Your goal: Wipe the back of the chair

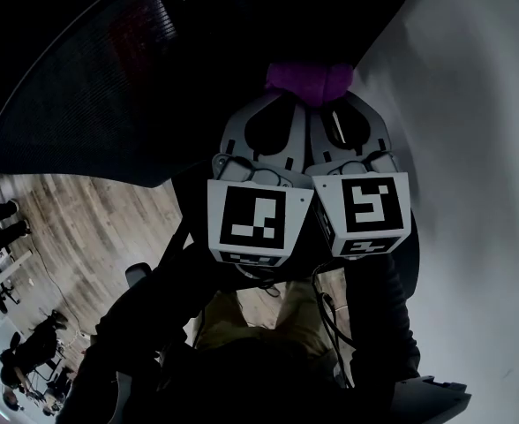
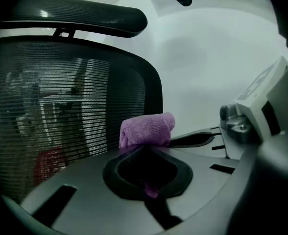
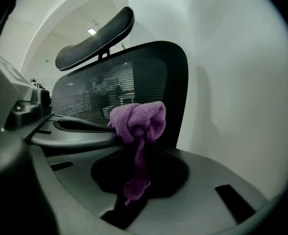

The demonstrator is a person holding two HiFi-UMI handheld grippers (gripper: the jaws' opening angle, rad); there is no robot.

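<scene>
The 2 grippers sat side by side, marker cubes nearly touching, both pointed at the chair back [image 3: 149, 72]. A bunched purple cloth [image 3: 136, 121] was caught at their tips. The right gripper [image 3: 136, 143] was clenched on it, with a loose tail hanging down between the jaws. The left gripper [image 2: 145, 148] was closed on the same wad (a purple scrap showed through its opening). The cloth sat at the side edge of the dark mesh, by the frame, though I couldn't tell if it actually touched. The curved headrest [image 3: 92, 38] stood above the mesh. A plain white wall [image 3: 232, 82] was close on the right, crowding that side. Wooden floor [image 1: 83, 228] showed below on the left, where several people [image 1: 30, 352] stood well apart from the chair.
</scene>
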